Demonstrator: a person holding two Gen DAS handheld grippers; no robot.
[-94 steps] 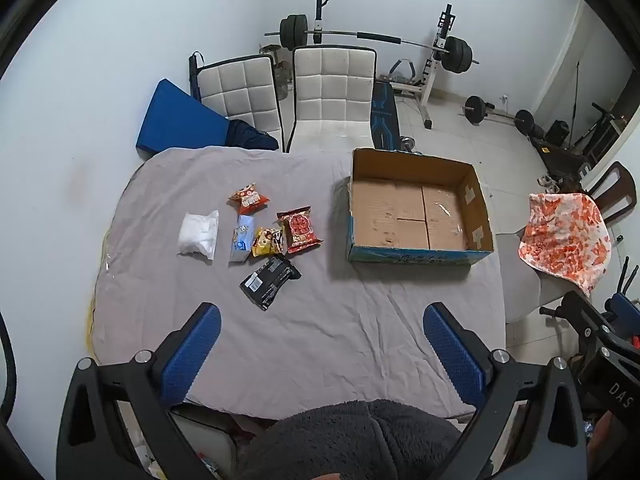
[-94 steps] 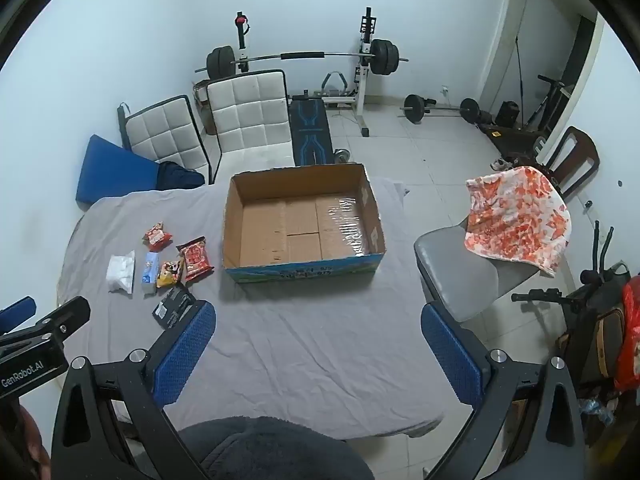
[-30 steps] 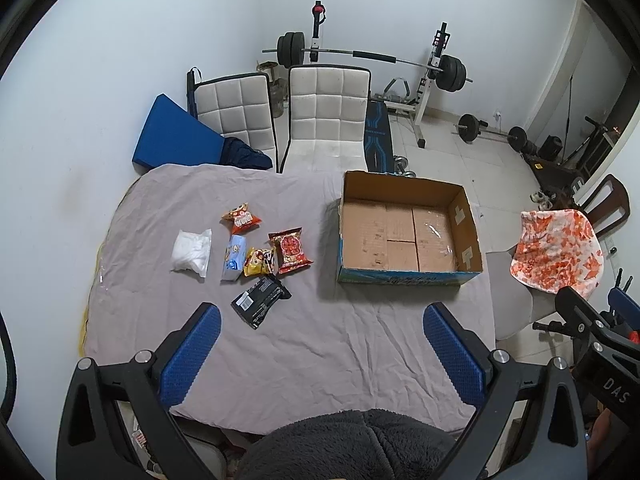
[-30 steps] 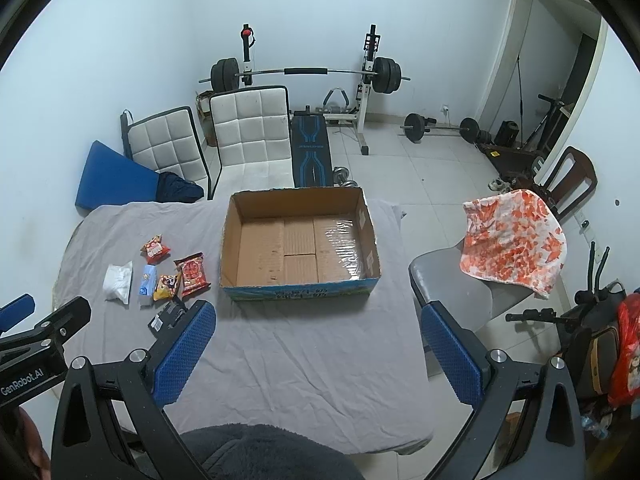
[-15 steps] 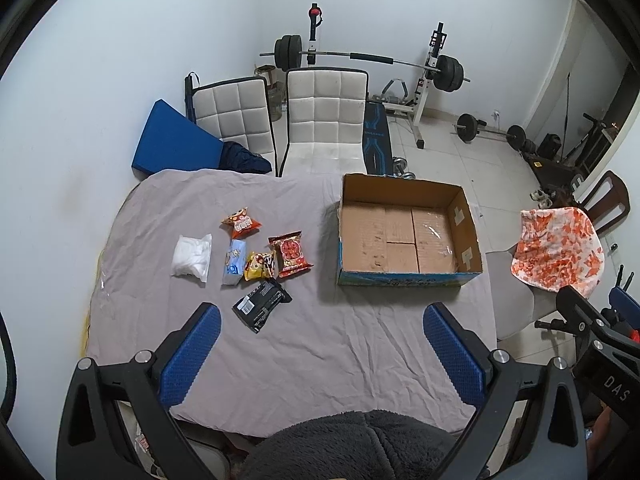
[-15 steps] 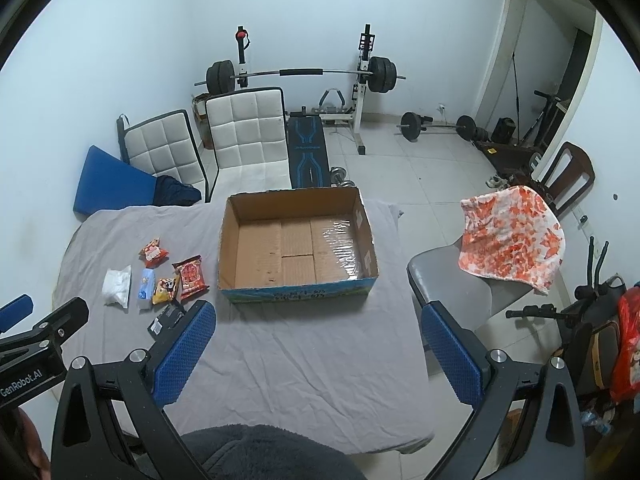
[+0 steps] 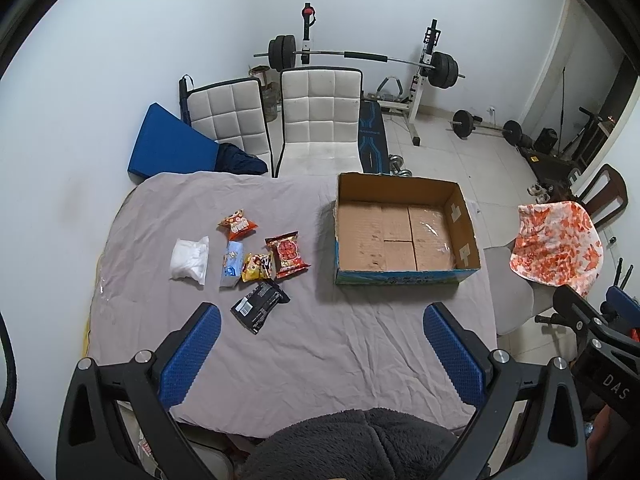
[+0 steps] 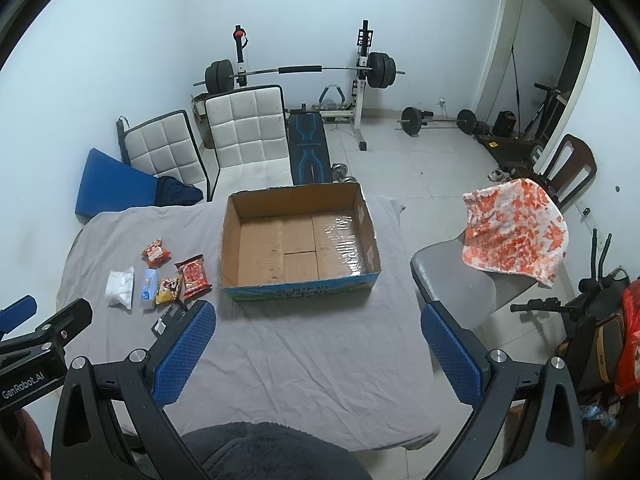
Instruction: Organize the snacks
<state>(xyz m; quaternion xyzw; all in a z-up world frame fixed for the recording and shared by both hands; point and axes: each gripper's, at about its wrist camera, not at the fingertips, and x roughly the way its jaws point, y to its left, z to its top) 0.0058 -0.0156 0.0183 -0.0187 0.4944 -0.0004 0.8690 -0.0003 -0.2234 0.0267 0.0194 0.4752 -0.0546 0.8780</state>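
Several snack packets lie in a cluster on the grey cloth at the table's left: a white packet (image 7: 189, 259), a pale blue one (image 7: 232, 263), a yellow one (image 7: 256, 267), a red one (image 7: 287, 254), an orange one (image 7: 237, 224) and a black one (image 7: 260, 305). An empty cardboard box (image 7: 404, 276) stands to their right, also the cardboard box (image 8: 298, 290) in the right wrist view. My left gripper (image 7: 320, 346) hangs open high above the table's near edge. My right gripper (image 8: 318, 344) is open too, holding nothing.
The table (image 7: 320, 360) is covered by a wrinkled grey cloth. Two white padded chairs (image 7: 320, 116) stand behind it, with a barbell rack (image 7: 360, 56) at the wall. A grey chair with an orange patterned cloth (image 7: 556, 248) stands at the right. A dark fleece sleeve (image 7: 352, 444) fills the bottom.
Both grippers have drifted slightly over the last seconds, rising so the table looks smaller, then easing back a little. Snacks and box have not moved. Both stay open.
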